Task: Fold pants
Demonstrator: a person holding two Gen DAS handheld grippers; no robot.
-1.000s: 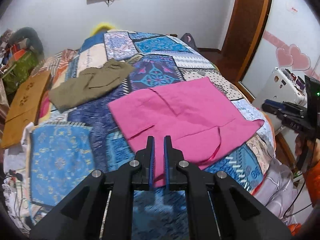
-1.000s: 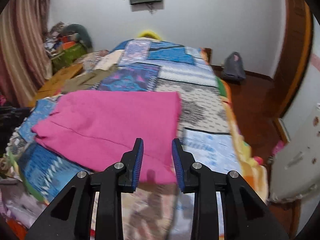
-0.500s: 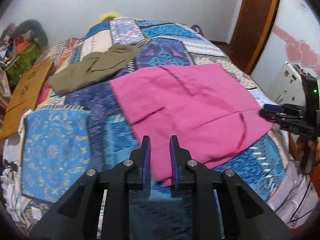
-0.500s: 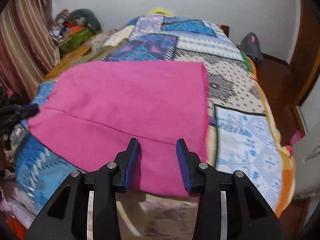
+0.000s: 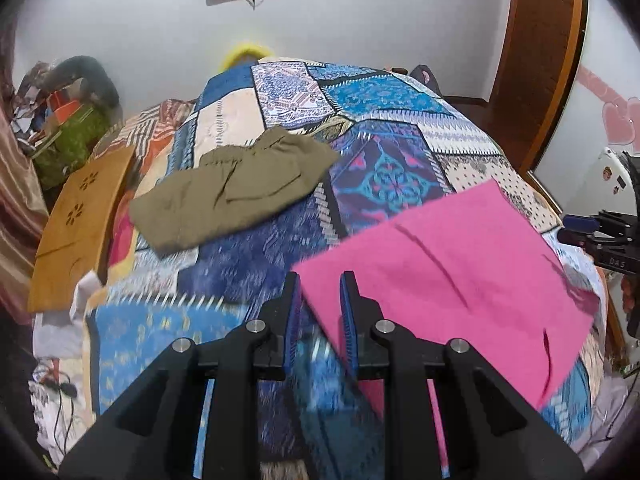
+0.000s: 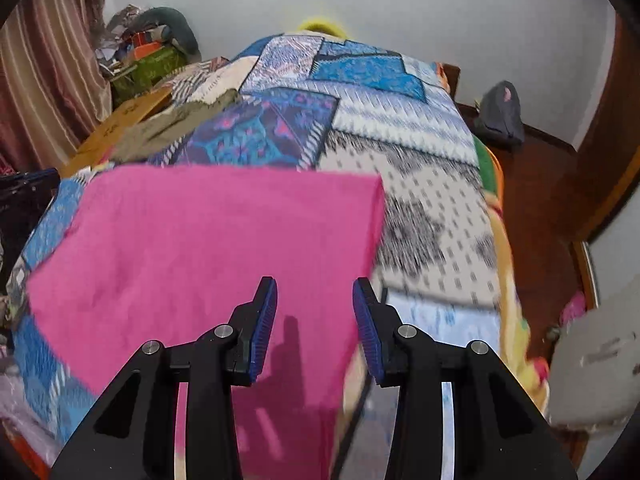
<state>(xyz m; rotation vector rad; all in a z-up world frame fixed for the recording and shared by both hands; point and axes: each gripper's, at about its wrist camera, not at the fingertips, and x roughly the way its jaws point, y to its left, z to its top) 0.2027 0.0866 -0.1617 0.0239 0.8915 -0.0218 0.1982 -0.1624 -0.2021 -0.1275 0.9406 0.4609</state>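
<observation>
The pink pants [image 5: 460, 276] lie folded flat on the patchwork bedspread [image 5: 256, 264], near its front edge. They fill the middle of the right wrist view [image 6: 208, 248]. My left gripper [image 5: 319, 304] is open, its jaws astride the pants' near left corner. My right gripper [image 6: 315, 316] is open wide, its jaws over the pants' near right edge. Neither holds the cloth. The right gripper also shows at the right edge of the left wrist view [image 5: 600, 236].
Olive-green pants [image 5: 236, 188] lie folded further back on the bed's left side. A wooden board [image 5: 80, 220] and clutter stand left of the bed. A dark bag [image 6: 500, 116] sits on the floor at the right, by a white appliance [image 6: 596, 372].
Both grippers have opened wider and moved in closer to the pink pants' near edge. The left gripper was shut a second ago. The pants lie as before.
</observation>
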